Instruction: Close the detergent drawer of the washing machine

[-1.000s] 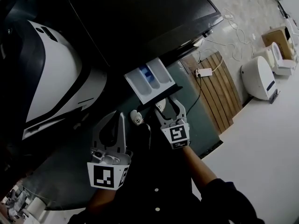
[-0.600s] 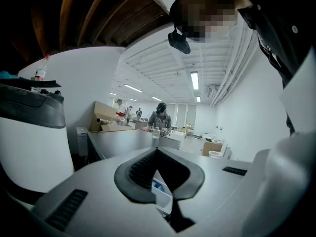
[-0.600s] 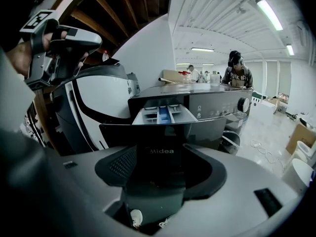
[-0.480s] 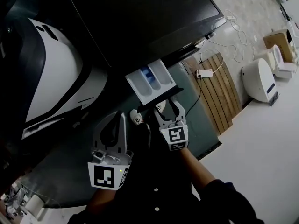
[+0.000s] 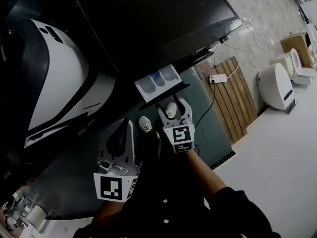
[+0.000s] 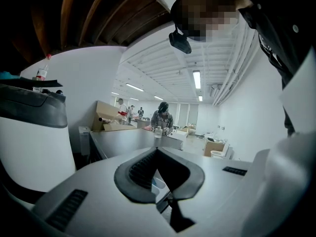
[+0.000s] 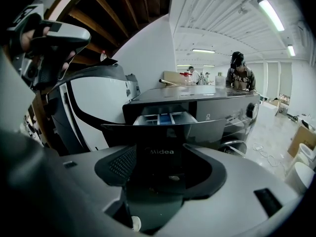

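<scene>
The detergent drawer point(image 5: 157, 82) sticks partway out of the dark washing machine point(image 5: 148, 24), its white and blue compartments showing, just above the middle of the head view. At its 6 o'clock the right gripper point(image 5: 172, 105) meets the drawer's dark front panel. The fingers point(image 5: 184, 103) are spread wide and have just been opening. In the right gripper view the panel sits between them and neither pad clamps it. Whether the fingertips touch the panel cannot be told.

At 7 o'clock of the right gripper, the left gripper point(image 5: 128, 128) hangs well short of the machine. Its fingers are clenched tip to tip on nothing, as the left gripper view shows.

A white shoe point(image 5: 145, 124) shows on the floor between the two grippers. A white and black appliance point(image 5: 59, 83) stands at 9 o'clock of the drawer. At 3 o'clock a slatted wooden board point(image 5: 230, 93) lies on the floor with a power strip point(image 5: 216, 77) on it. Nothing stands between the drawer and its slot.
</scene>
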{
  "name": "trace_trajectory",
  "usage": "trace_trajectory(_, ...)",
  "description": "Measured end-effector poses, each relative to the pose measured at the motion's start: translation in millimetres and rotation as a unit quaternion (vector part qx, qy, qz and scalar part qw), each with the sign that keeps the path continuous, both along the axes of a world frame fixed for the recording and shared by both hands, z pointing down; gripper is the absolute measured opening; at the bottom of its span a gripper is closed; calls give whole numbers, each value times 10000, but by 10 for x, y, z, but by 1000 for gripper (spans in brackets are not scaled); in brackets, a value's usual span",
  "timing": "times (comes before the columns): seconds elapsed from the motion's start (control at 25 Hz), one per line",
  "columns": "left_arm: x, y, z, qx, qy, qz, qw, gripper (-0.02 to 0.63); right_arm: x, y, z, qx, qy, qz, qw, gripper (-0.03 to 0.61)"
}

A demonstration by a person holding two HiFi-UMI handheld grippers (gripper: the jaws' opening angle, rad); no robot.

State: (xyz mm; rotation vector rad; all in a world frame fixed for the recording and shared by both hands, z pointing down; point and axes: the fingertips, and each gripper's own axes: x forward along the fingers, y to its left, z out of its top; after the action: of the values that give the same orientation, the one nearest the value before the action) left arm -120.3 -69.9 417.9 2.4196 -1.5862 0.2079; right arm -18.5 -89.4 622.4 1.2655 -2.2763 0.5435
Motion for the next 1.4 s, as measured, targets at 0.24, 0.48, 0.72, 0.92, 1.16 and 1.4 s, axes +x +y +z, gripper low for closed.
trace_trajectory(0.24,-40,-34,-21,-12,-1,-95,10000,14,-97,-181,4,129,-5,-45,9999,282)
trace_trajectory(0.48,-139,-50,-21,-32,-19,-271,9996,14,-173,-292,11,172,51,-90,9998,282)
trace_trajectory(0.72,-213,-82,-10,-67,-28,-450,9990,14,-278,-445,0,192,20,-193,9996,282)
trace_trajectory(0.92,-275,-88,18,-135,-32,-580,9982,14,-379,-590,-5,244,43,-169,9996,282)
trace_trajectory(1.16,-345,-133,42,-153,-61,-672,9976,14,-460,-763,-4,278,8,-39,9996,282)
trace_trajectory(1.4,-391,-181,69,-176,-24,-713,9973,14,-458,-765,6,310,154,22,9994,282)
